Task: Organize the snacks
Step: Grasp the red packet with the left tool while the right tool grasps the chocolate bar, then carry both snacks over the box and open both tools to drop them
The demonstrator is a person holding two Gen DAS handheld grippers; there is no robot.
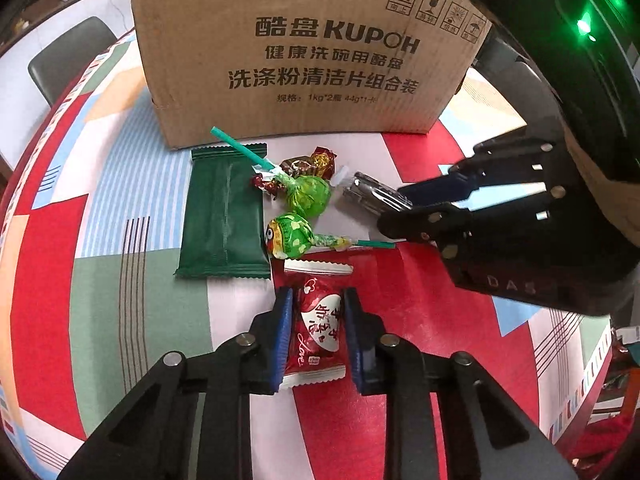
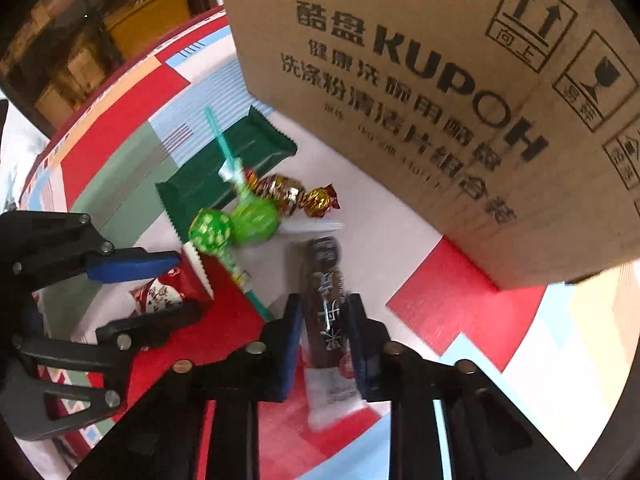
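The left gripper (image 1: 316,332) is clamped across a red candy packet (image 1: 318,330) and the right gripper (image 2: 323,330) across a dark snack stick (image 2: 326,300), both lengthwise along the fingers.

Left gripper (image 1: 316,332): points steeply down at the tabletop, blue-padded fingers (image 1: 282,332) closed in from both sides, pads pressing on a red candy packet (image 1: 318,328).

Right gripper (image 2: 324,328): also angled steeply downward, blue pads (image 2: 294,340) closed against a dark brown snack stick (image 2: 326,304), which runs lengthwise between them.

In the left wrist view the right gripper (image 1: 404,204) enters from the right side, black linkage arms converging to its closed tips. In the right wrist view the left gripper (image 2: 176,284) enters from the left.
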